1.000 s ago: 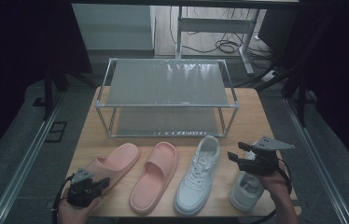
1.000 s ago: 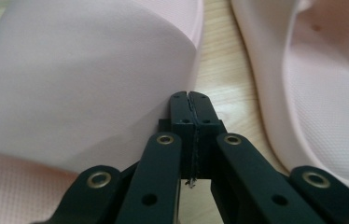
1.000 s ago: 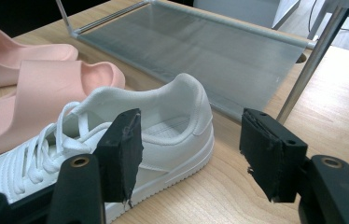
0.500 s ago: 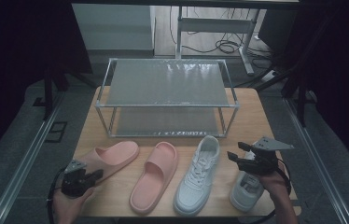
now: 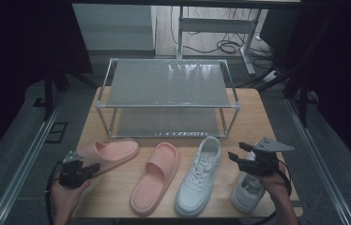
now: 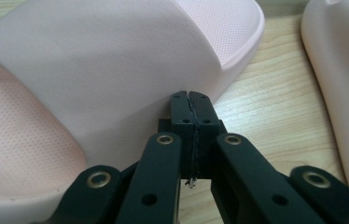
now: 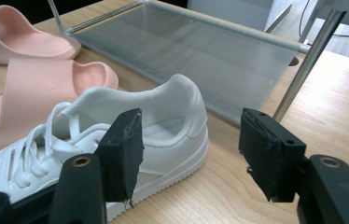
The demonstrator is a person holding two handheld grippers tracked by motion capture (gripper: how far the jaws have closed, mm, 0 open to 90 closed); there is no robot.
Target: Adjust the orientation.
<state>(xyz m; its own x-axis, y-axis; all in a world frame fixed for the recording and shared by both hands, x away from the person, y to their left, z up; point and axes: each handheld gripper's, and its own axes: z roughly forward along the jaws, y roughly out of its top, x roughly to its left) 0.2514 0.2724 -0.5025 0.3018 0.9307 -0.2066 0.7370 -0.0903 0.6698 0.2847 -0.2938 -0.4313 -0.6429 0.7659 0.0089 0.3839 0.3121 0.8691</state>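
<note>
A person works at a wooden desk [image 5: 117,192] with a hand-held tool in each hand, a row of four shoes laid out along the near edge in front of a two-tier metal shoe rack [image 5: 169,96].

The left tool [image 5: 85,169] sits low at the desk's left front corner, its jaws clenched tight together with nothing between them. In the left gripper view the closed tips [image 6: 192,106] rest right against the side of the left pink slide [image 6: 107,60], at the rim of its sole below the broad strap; whether they actually press on it cannot be told. That slide [image 5: 110,152] lies angled across the left end of the row, toe toward the rack. The second pink slide [image 5: 156,183] lies just beside it to the right, apart from it, and shows at the right edge of the left gripper view [image 6: 340,79].

The right tool [image 5: 241,159] hangs above the right end of the row, jaws released and wide apart, holding nothing. It hovers over the gap between a white sneaker [image 5: 199,176] and a grey-white sneaker [image 5: 248,187]. In the right gripper view the white sneaker's heel [image 7: 172,116] stands beyond the open jaws, with the rack's lower shelf [image 7: 186,56] behind it.
</note>
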